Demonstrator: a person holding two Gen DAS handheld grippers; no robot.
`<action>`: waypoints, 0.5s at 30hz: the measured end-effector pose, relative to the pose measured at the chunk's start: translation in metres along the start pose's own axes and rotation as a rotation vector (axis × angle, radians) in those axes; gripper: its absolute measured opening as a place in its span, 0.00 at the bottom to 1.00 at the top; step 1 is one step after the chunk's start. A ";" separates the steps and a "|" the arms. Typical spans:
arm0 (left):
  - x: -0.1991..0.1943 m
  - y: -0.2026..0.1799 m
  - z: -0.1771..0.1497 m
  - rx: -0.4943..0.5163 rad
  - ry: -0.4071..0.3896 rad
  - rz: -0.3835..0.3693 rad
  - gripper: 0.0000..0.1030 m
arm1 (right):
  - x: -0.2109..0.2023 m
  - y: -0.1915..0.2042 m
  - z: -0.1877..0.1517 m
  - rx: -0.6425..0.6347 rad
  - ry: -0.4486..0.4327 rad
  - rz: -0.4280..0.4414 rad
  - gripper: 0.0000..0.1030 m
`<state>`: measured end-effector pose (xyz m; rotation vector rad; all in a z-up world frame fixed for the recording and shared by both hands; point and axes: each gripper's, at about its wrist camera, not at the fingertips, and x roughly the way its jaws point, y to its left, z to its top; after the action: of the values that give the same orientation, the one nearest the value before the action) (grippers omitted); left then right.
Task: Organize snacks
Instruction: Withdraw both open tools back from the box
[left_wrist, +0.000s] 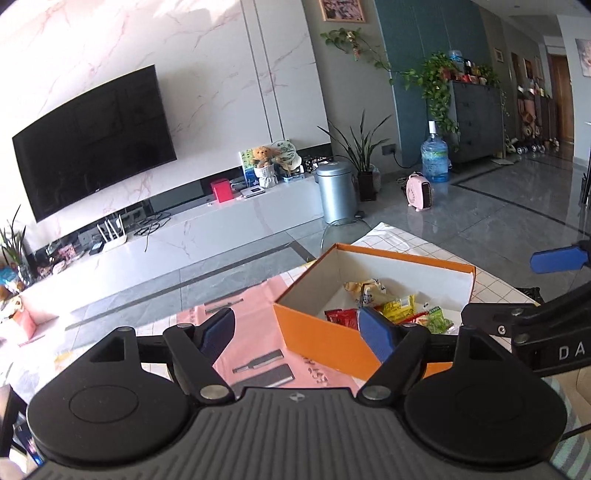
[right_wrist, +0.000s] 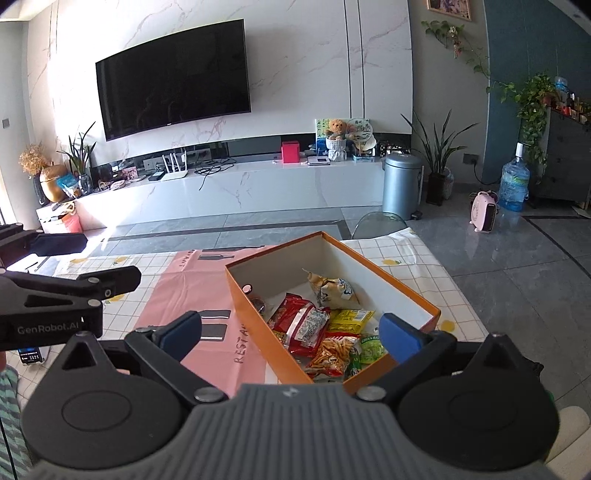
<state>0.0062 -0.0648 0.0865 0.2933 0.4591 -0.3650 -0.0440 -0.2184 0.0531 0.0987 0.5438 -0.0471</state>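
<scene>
Right gripper (right_wrist: 291, 334), nearest the lens: blue fingers spread wide, nothing between them, poised above the near end of the orange box (right_wrist: 255, 306). Left gripper (left_wrist: 295, 328): likewise spread and empty, straddling the box's near corner. Snack packets inside the box: red packet (right_wrist: 301, 323), yellow packet (right_wrist: 349, 318), green packet (right_wrist: 371, 349), stick-snack bag (right_wrist: 334, 356), pale crumpled bag (right_wrist: 332, 288), all bunched toward the near end; far end bare. Box on a pink mat (right_wrist: 177, 291) over the checked tabletop (right_wrist: 417, 273), long axis running away and leftward from the right gripper. Packets directly ahead of and below the right gripper, probably the nearer one; from the left gripper, ahead and to the right.
</scene>
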 end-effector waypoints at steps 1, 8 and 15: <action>-0.002 0.001 -0.006 -0.014 0.000 0.003 0.87 | -0.003 0.002 -0.007 0.007 -0.005 -0.012 0.96; 0.004 0.001 -0.032 -0.073 0.051 0.004 0.87 | 0.005 0.013 -0.042 0.043 0.033 -0.087 0.96; 0.015 0.001 -0.064 -0.095 0.119 0.010 0.87 | 0.019 0.014 -0.061 0.052 0.096 -0.117 0.96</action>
<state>-0.0050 -0.0451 0.0250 0.2259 0.5904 -0.3162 -0.0581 -0.1982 -0.0071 0.1206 0.6436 -0.1709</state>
